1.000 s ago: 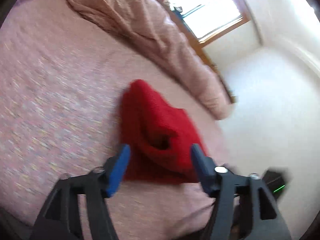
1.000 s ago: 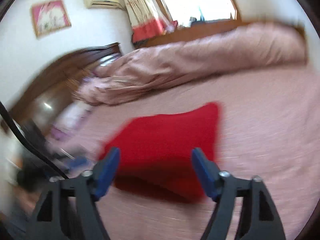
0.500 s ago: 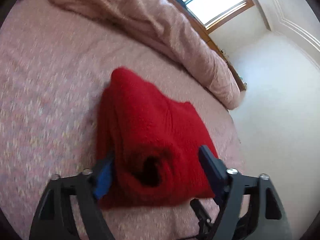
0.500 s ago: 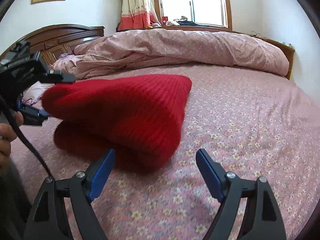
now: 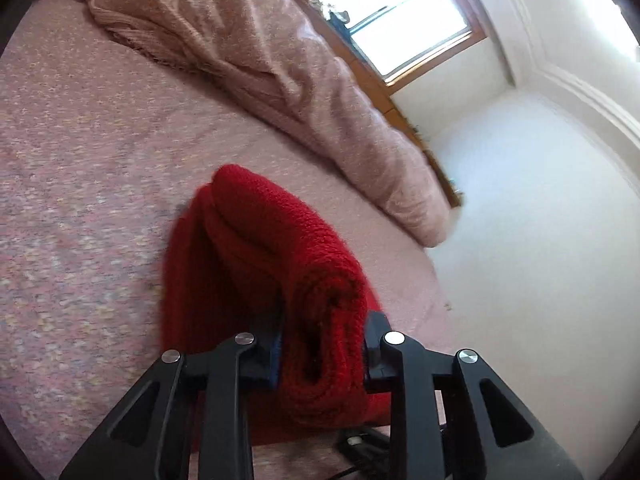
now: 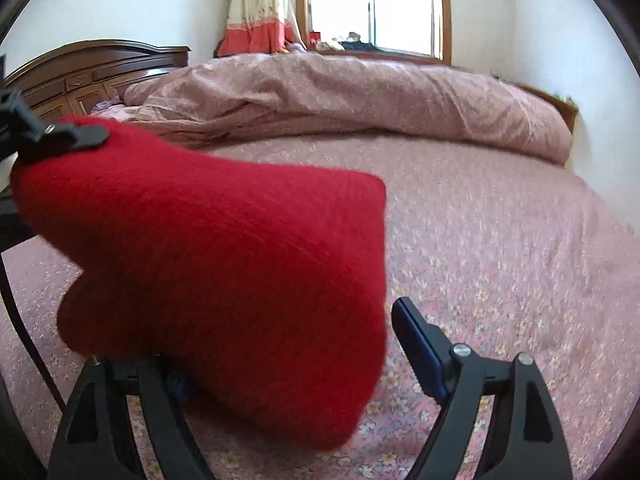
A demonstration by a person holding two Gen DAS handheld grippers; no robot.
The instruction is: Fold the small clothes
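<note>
While the left gripper (image 5: 322, 344) closes its jaws on a thick fold at the near end of the red knitted garment (image 5: 276, 264), pads pressing the wool from both sides, the right gripper (image 6: 288, 360) holds its jaws wide apart around the garment's lower corner without pinching it. In the right wrist view the garment fills the centre and left of the frame, its upper-left end clamped by the left gripper's black fingers (image 6: 64, 136). It lies on the pink flowered bed (image 6: 520, 260), a rumpled quilt (image 6: 360, 96) bunched along the far side under the window (image 6: 400, 4)
</note>
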